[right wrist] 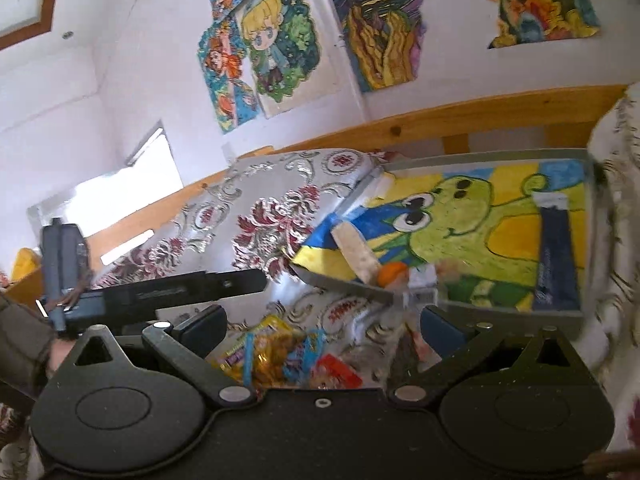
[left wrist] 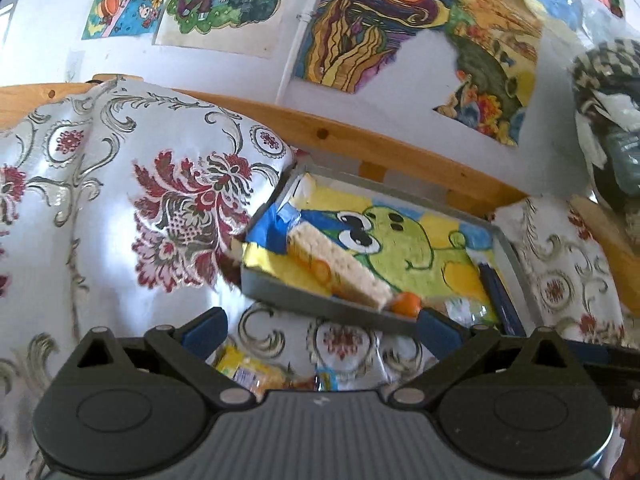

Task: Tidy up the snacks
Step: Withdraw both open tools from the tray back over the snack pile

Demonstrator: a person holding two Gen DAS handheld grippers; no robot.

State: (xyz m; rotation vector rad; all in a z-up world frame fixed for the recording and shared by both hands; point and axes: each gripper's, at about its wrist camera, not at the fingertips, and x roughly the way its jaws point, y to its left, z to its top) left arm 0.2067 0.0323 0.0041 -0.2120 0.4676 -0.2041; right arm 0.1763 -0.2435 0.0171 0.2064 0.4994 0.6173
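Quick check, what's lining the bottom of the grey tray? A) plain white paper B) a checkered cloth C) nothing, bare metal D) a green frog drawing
D: the grey tray has a green frog drawing on its floor, with a pale wafer pack and a dark blue packet lying on it.

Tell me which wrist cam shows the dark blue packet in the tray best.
Right wrist: the dark blue packet lies full length along the tray side. Left wrist shows only a foreshortened strip of it near the tray corner.
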